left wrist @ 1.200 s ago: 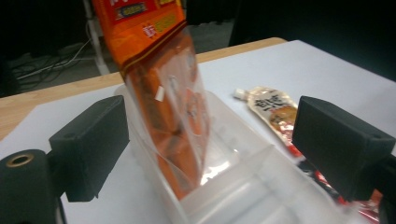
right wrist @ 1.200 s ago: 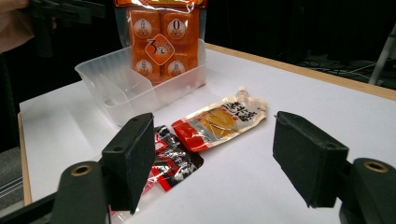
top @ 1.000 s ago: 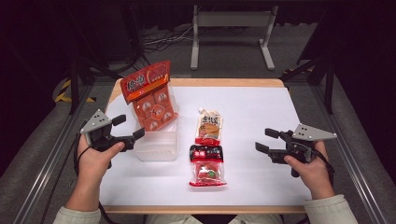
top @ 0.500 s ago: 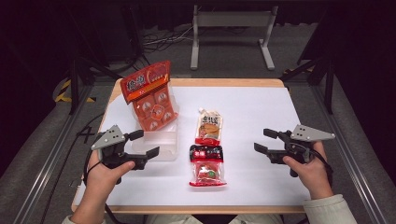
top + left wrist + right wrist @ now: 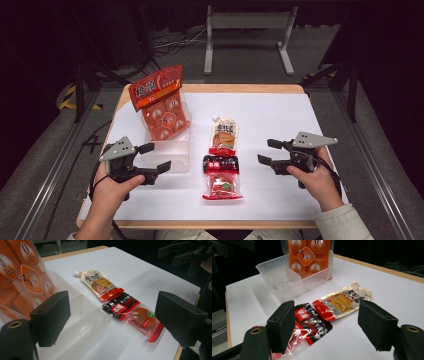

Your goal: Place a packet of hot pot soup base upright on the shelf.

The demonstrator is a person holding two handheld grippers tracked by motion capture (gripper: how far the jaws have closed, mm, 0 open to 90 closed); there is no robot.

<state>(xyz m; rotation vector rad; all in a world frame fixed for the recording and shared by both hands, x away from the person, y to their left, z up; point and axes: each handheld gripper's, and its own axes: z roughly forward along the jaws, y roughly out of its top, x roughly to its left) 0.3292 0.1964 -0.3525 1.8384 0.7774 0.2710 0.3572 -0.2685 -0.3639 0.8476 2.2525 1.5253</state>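
Observation:
A clear plastic container [image 5: 167, 156] stands at the left of the white table [image 5: 280, 115], with an orange snack bag [image 5: 160, 102] upright in its far end. A spouted sauce pouch [image 5: 223, 136] lies mid-table. Just nearer than it lies a red and black snack packet [image 5: 221, 176]. My left gripper [image 5: 156, 156] is open at the container's near left corner, jaws pointing right. My right gripper [image 5: 266, 151] is open to the right of the packets, jaws pointing left. In the left gripper view the open jaws frame the container [image 5: 82, 315] and the packet [image 5: 135, 315]. The right gripper view has pouch [image 5: 342, 300] and packet [image 5: 312, 320] between empty jaws.
The table's wooden edge [image 5: 215, 224] runs close below both hands. A metal stand [image 5: 247, 30] and cables lie on the floor beyond the table. Bare white tabletop stretches to the right and far side of the pouch.
My left gripper moved from beside the container's left wall toward the near edge and a little right, then held still. My right gripper slid slightly left toward the packets.

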